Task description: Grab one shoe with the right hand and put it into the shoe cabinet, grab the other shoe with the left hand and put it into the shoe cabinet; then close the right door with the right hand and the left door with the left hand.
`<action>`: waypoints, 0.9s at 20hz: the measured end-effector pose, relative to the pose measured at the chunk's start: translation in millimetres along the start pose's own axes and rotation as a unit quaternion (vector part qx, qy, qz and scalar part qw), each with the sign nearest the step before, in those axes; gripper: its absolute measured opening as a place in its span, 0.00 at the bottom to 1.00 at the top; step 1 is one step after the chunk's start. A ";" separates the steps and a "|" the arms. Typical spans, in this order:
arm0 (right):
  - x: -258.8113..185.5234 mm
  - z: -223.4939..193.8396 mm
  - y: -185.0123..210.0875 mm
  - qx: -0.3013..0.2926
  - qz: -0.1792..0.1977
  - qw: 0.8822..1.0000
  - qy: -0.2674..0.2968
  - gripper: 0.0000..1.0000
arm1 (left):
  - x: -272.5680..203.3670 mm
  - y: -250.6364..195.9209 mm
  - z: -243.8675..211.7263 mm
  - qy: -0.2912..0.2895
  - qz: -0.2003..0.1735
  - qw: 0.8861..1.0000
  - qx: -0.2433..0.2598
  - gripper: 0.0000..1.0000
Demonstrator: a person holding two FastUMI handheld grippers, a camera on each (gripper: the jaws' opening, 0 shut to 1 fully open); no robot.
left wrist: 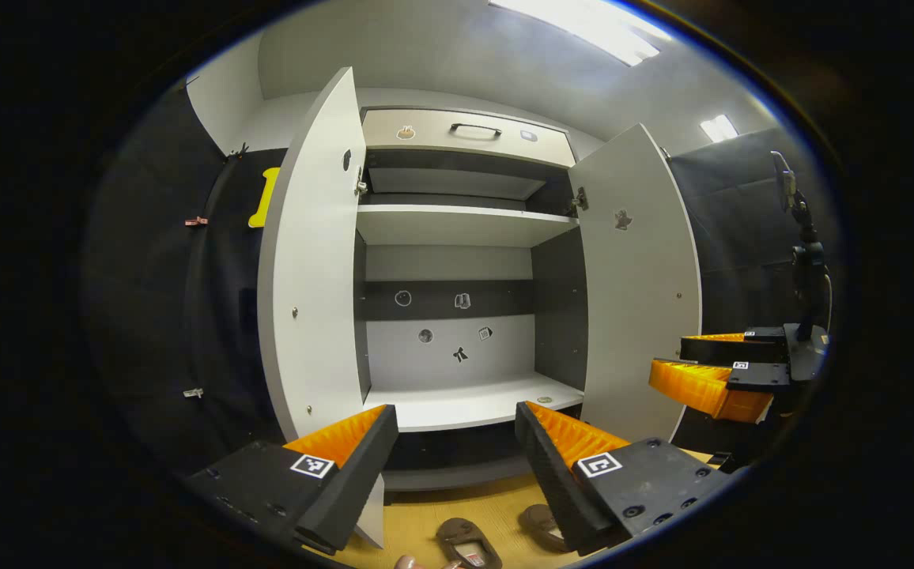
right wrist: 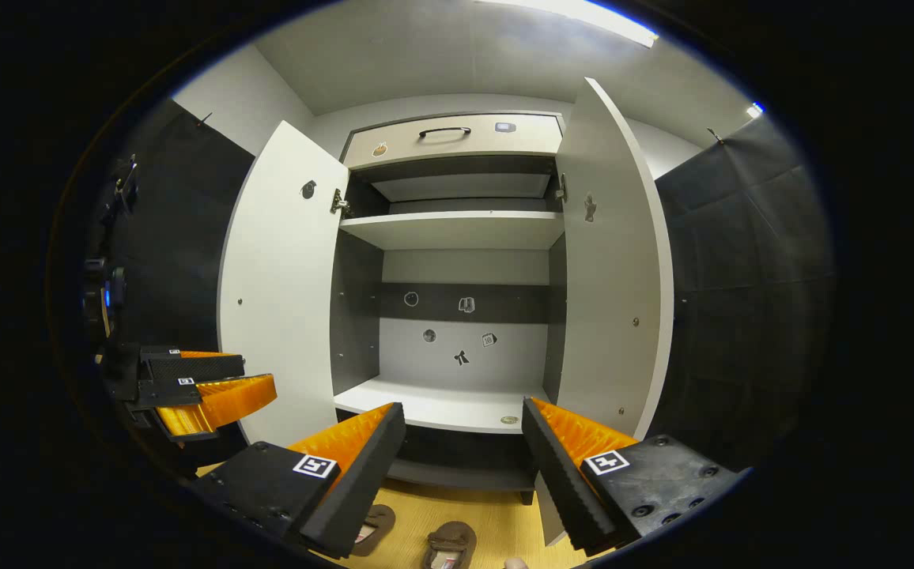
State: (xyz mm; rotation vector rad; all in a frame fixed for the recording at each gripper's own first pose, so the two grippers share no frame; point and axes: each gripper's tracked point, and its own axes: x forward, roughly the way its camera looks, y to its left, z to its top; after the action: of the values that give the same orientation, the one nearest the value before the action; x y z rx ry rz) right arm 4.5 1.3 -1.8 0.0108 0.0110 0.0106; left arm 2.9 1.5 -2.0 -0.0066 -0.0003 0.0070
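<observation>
Right now I hold the left gripper (left wrist: 455, 431) and right gripper (right wrist: 463, 431) released, jaws spread, nothing between them. Centre frame stands the tall white wooden shoe cabinet (right wrist: 457, 229), both doors swung open. Two brown flat shoes (right wrist: 451, 544) lie on the yellow wooden floor (right wrist: 496, 518), bottom centre, just before it.
</observation>
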 end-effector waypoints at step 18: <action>11.7 -71.3 16.0 0.010 0.003 0.997 0.079 0.98 | 7.5 8.6 -8.1 -0.002 -0.015 1.000 -0.003 0.95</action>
State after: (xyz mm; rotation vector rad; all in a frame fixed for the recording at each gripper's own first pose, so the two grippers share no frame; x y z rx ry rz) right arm 15.3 18.2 -73.0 0.0297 0.1685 0.0179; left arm 10.3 10.1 -10.2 -0.0119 -0.0042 -0.0235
